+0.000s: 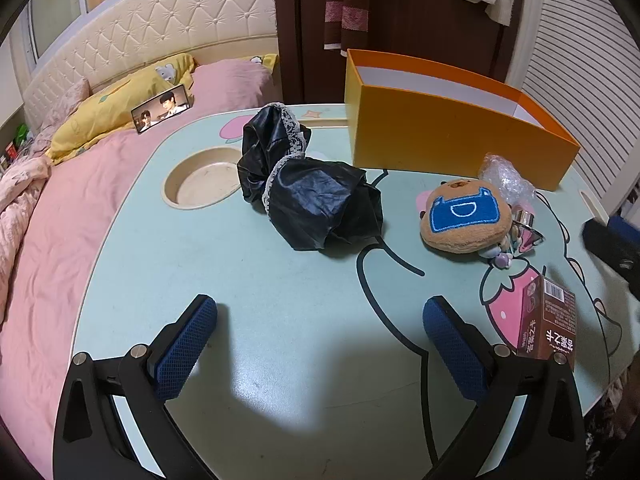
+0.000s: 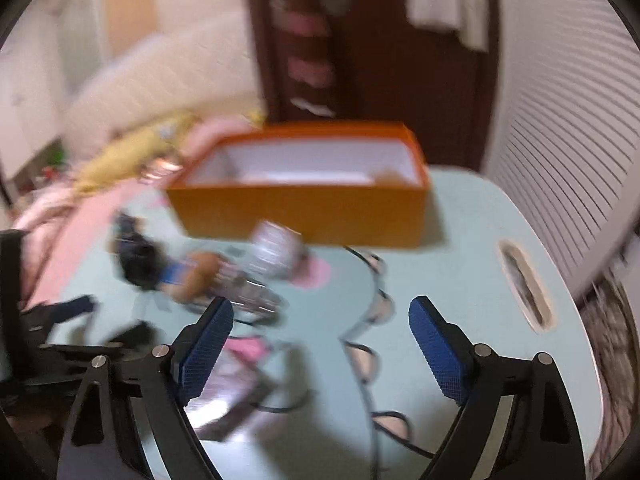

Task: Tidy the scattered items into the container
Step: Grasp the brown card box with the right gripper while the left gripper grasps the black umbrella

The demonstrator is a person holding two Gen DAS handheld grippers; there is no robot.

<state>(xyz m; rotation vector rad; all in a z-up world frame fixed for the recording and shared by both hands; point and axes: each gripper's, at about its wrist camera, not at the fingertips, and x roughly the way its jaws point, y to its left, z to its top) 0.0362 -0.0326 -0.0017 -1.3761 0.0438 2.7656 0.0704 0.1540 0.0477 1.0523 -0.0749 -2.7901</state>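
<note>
blue-padded left gripper (image 1: pixel 320 344) hangs over the near edge of a pale green cartoon table (image 1: pixel 256 280), jaws spread wide with only bare tabletop between them. just right of it stands a small brown carton (image 1: pixel 550 322), close to the table's near right edge. farther off lie a bundle of black satin with lace trim (image 1: pixel 308 184) at centre and a round plush bear pouch (image 1: pixel 466 216) to the right, with a crinkled plastic wrap (image 1: pixel 506 178) and some beads and trinkets (image 1: pixel 520 240) touching it. the orange box (image 1: pixel 452 140), open-topped, sits at the far right; nothing can be seen inside from here.

risks from here, as a judgement: the carton is tall and near the edge, so a sideways nudge from a finger could tip it off; the slippery satin may slide from a shallow pinch; the small trinkets could scatter if the pouch is dragged.

in the blurred right wrist view, the right gripper (image 2: pixel 320 344) also stands apart and empty, above the table.
</note>
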